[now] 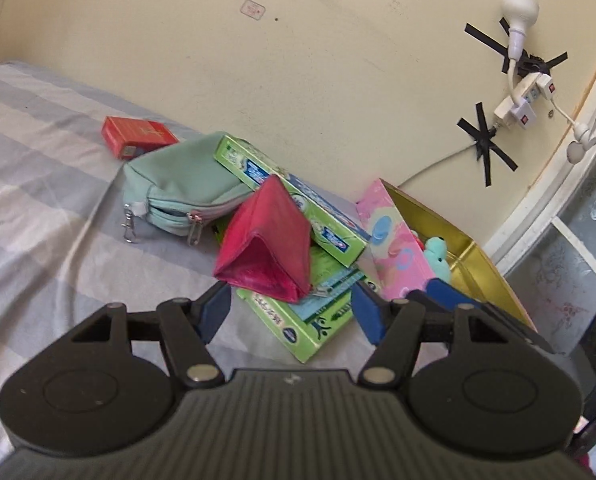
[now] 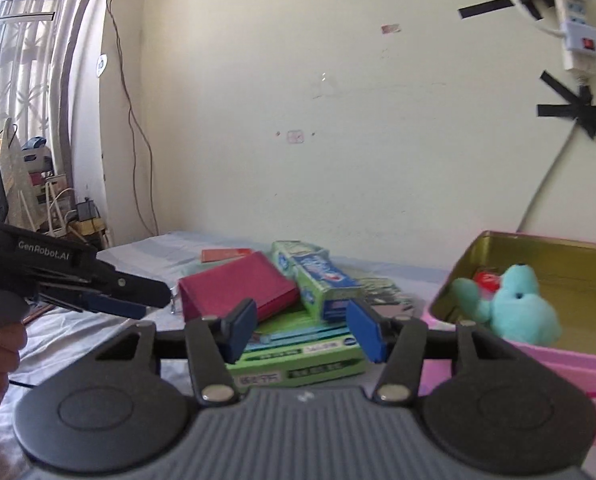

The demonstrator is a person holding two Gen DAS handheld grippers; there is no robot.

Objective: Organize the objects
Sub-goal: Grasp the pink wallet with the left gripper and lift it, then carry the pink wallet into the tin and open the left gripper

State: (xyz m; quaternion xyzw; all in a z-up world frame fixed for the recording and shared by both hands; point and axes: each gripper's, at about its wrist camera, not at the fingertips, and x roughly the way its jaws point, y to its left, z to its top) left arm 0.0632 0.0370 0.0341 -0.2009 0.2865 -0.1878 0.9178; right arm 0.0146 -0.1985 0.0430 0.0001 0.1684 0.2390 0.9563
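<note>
Both jaws wide apart, empty

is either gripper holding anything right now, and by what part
Nothing is held. The left gripper and right gripper are both open, hovering in front of the red wallet and toothpaste boxes.

White lettering reading "GenRobot.AI" is showing on the black side of the left claw (image 2: 138,300) in the right wrist view. The pink box (image 2: 578,384) is carrying white script at the frame's right edge, cut off and unreadable. The toothpaste cartons (image 2: 318,276) are bearing blue and red brand marks and small label strips, all too blurred to read in either view.
</note>
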